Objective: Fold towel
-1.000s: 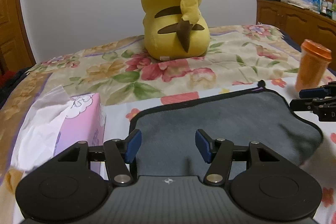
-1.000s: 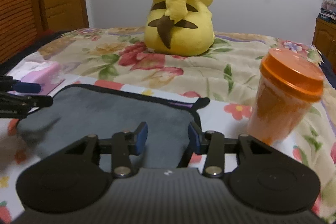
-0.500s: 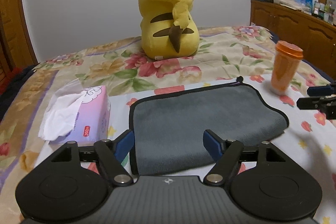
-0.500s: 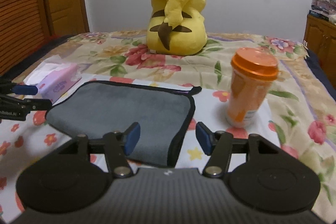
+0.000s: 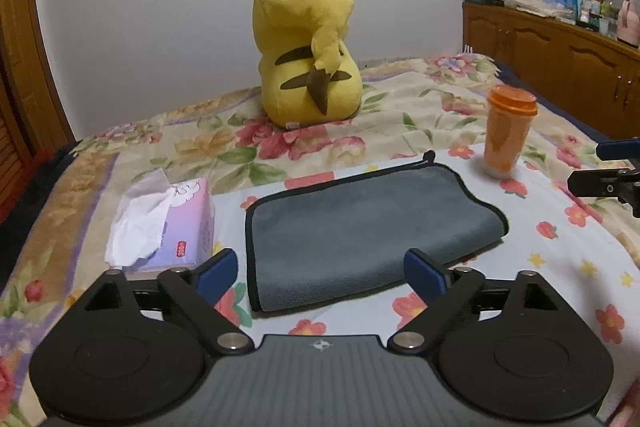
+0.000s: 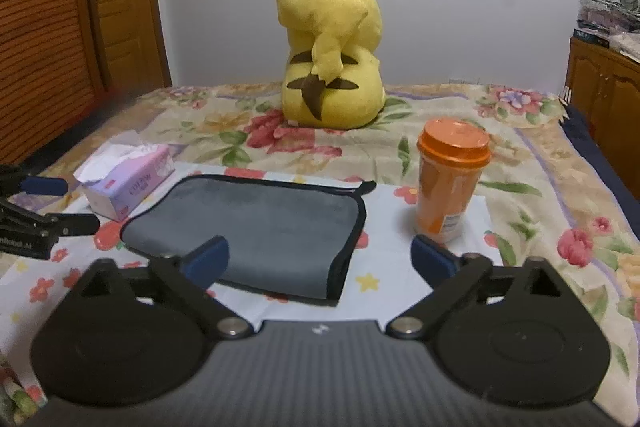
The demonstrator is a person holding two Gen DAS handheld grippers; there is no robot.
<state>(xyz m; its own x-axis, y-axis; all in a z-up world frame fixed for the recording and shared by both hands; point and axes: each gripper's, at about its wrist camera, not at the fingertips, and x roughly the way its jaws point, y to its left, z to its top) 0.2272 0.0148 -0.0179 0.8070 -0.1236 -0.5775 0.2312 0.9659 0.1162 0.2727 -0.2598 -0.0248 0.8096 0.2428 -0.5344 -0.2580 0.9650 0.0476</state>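
Note:
A grey towel with black trim (image 5: pixel 360 227) lies folded flat on the flowered bedsheet; it also shows in the right wrist view (image 6: pixel 264 227). My left gripper (image 5: pixel 320 275) is open and empty, hovering above and in front of the towel's near edge, apart from it. My right gripper (image 6: pixel 320 259) is open and empty, held above the towel's near right corner. Each gripper shows at the edge of the other view: the right gripper (image 5: pixel 612 167) at the right, the left gripper (image 6: pixel 44 203) at the left.
A pink tissue box (image 5: pixel 172 223) stands left of the towel. An orange lidded cup (image 6: pixel 450 179) stands right of it. A large yellow plush toy (image 5: pixel 308 47) sits at the back of the bed. A wooden cabinet (image 5: pixel 560 59) lines the right wall.
Both grippers have drawn back and up from the towel and opened wider. The folded towel stays flat on the bed.

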